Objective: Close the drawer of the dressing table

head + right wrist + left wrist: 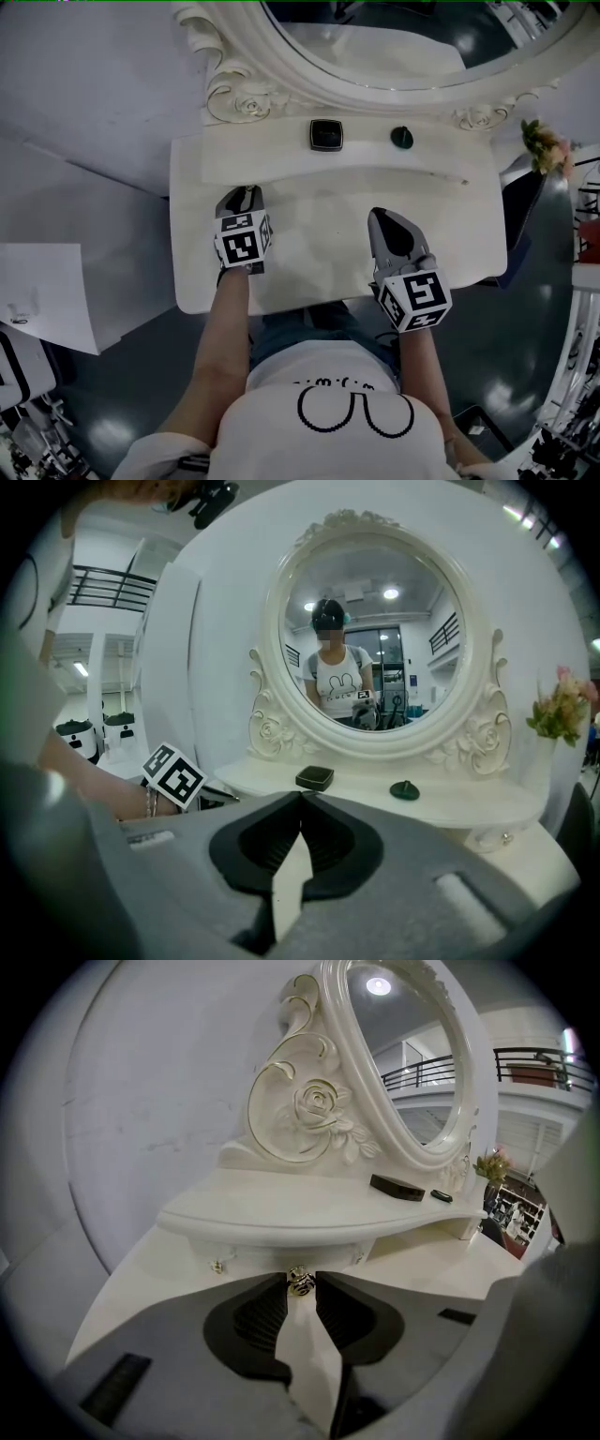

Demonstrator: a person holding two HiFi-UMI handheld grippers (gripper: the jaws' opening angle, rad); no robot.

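The left gripper has its jaws narrowly apart, clamped on the small gold knob of the drawer. The drawer sits under the raised shelf of the dressing table and looks pushed nearly flush, its inside hidden. The right gripper hovers with jaws together, empty. A black box and a green disc rest on the shelf.

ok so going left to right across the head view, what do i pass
sheet of paper → left gripper → black box → right gripper → flowers
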